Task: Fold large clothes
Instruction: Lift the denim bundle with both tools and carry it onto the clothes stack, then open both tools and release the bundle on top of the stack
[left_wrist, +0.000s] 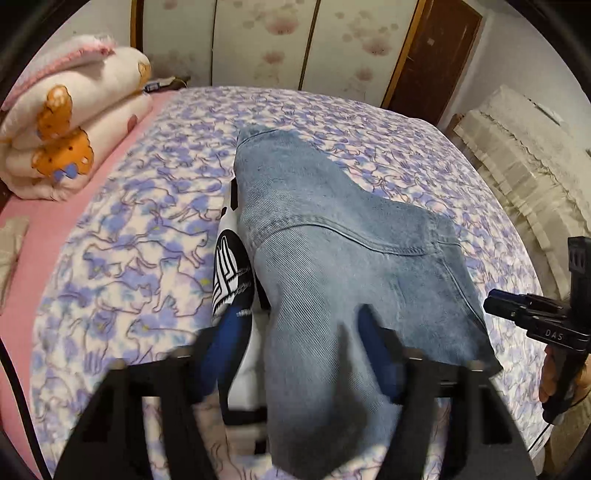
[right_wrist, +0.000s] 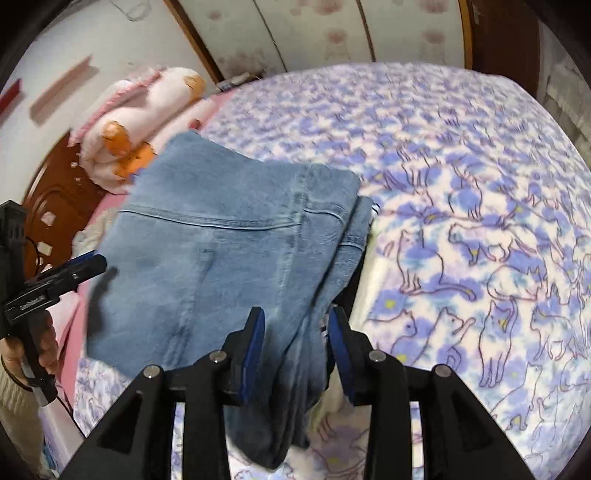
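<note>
Folded light-blue jeans (left_wrist: 332, 221) (right_wrist: 221, 240) lie on the cat-print bedspread (left_wrist: 147, 221). Under their left edge shows a white garment with a black print (left_wrist: 229, 273). My left gripper (left_wrist: 301, 336) stands open over the near end of the jeans. A denim fold lies between its blue pads (left_wrist: 229, 332) and drapes over the right finger. My right gripper (right_wrist: 297, 343) is open too, with a thick denim fold in the gap and a dark slit beside the right pad (right_wrist: 340, 343). Each gripper also shows in the other's view, the right gripper (left_wrist: 495, 299) and the left gripper (right_wrist: 99, 262), both hand-held.
A rolled cream quilt with orange bears (left_wrist: 74, 122) (right_wrist: 147, 110) sits at the bed's head on a pink sheet (left_wrist: 37, 229). A brown wooden headboard (right_wrist: 55, 206) is behind it. Cream folded bedding (left_wrist: 517, 155) is stacked off the right side. The bedspread (right_wrist: 461, 221) stretches right of the jeans.
</note>
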